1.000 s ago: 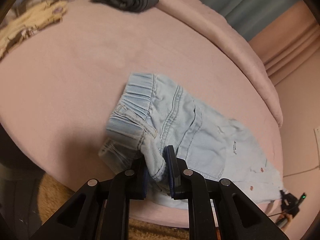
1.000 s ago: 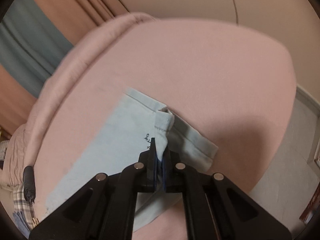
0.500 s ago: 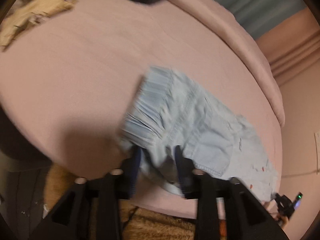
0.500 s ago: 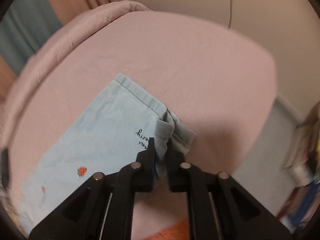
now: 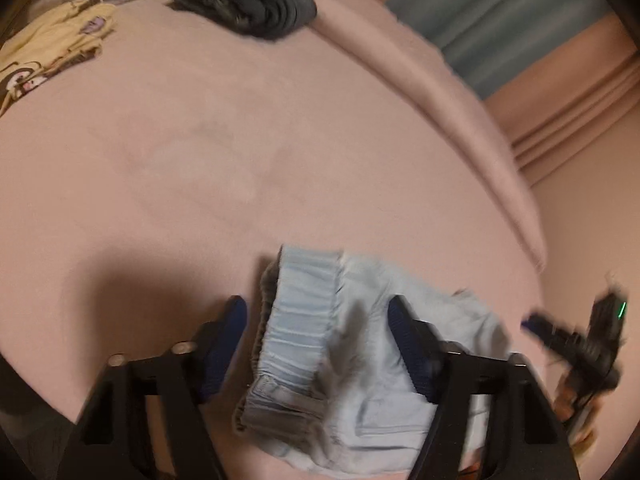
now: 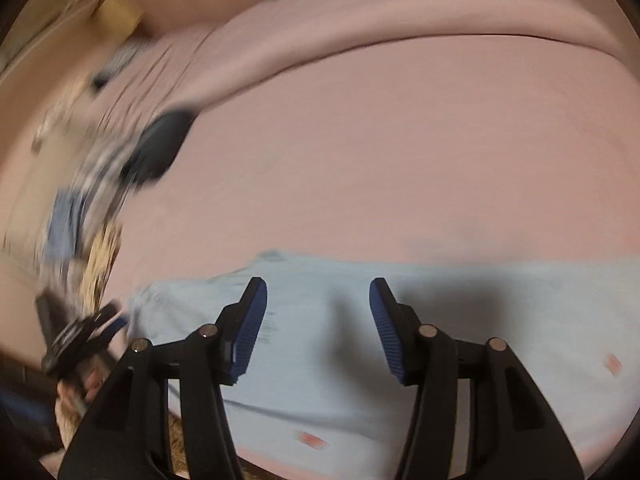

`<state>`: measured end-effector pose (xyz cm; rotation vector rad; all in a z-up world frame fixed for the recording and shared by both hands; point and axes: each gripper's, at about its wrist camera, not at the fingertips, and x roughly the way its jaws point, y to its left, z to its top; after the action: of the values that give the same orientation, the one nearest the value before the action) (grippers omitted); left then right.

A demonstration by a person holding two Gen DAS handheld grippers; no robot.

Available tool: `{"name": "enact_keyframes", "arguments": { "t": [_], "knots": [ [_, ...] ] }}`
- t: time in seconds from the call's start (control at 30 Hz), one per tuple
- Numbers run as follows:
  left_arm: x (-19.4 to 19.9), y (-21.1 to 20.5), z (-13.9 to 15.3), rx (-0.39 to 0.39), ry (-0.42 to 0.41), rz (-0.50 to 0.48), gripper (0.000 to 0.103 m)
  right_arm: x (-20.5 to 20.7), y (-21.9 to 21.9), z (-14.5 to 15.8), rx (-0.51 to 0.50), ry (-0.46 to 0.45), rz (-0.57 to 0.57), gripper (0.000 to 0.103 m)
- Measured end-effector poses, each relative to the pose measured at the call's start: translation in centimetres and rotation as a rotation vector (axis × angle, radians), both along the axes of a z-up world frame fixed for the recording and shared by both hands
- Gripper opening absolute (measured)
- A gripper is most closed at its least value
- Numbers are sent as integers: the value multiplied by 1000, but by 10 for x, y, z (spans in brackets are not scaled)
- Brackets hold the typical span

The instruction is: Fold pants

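Light blue denim pants (image 5: pixel 352 364) lie on the pink bed near its front edge, with the elastic waistband (image 5: pixel 298 312) rumpled. My left gripper (image 5: pixel 318 314) is open and hangs just above the waistband, holding nothing. In the right wrist view the pants' legs (image 6: pixel 500 340) lie flat, with small red prints. My right gripper (image 6: pixel 318 296) is open above them and empty. The right gripper also shows blurred at the right in the left wrist view (image 5: pixel 576 340), and the left gripper shows blurred in the right wrist view (image 6: pixel 80 336).
The pink bed (image 5: pixel 200 160) spreads far behind the pants. A dark folded garment (image 5: pixel 248 4) and a yellow printed garment (image 5: pixel 52 52) lie at the far left, with plaid cloth behind. A rolled pink blanket (image 6: pixel 400 12) runs along the far edge. Curtains (image 5: pixel 520 12) hang beyond it.
Both grippers have let go of the pants and opened wide. The pants dropped onto the bed. Both cameras swung, and the right gripper moved towards the pants' middle.
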<state>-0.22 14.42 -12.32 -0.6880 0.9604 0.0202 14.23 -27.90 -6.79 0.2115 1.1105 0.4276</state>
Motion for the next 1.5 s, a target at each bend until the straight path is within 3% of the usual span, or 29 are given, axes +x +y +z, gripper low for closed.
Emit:
{"name": "enact_keyframes", "arguments": {
  "t": [0.1, 0.2, 0.27, 0.37, 0.4, 0.57, 0.77, 0.97, 1.17, 1.23, 1.3, 1.5],
  "knots": [
    [-7, -8, -5, 57, -5, -16, 32, 22, 61, -24, -71, 44, 105, 53],
    [-15, -14, 3, 88, -5, -11, 31, 50, 83, -40, -156, 56, 147, 53],
    [-18, -13, 6, 76, -10, -5, 31, 66, 90, -57, -211, 105, 166, 44],
    [-19, -16, 12, 102, -16, -4, 31, 65, 98, -57, -256, 75, 176, 12],
    [-19, -19, 17, 115, -24, -4, 31, 63, 96, -53, -236, 74, 168, 9],
    [-19, -22, 21, 170, -30, -10, 31, 59, 89, -19, -178, -19, 107, 8],
    [-11, -35, 5, 297, 14, -21, 32, 73, 105, -67, -226, 42, 76, 8],
    [-14, -33, 6, 291, 14, -14, 32, 72, 126, -64, -302, 10, 75, 8],
    [-35, -28, 36, 254, -49, 20, 32, 73, 137, -66, -318, -8, 58, 8],
    [-44, -24, 42, 252, -62, 40, 42, 74, 137, -66, -321, -9, 56, 9],
    [-50, -21, 41, 238, -54, 53, 68, 74, 132, -65, -311, -10, 49, 9],
    [-46, -24, 10, 167, 51, 35, 70, 57, 100, -40, -239, -46, 30, 13]
  ]
}}
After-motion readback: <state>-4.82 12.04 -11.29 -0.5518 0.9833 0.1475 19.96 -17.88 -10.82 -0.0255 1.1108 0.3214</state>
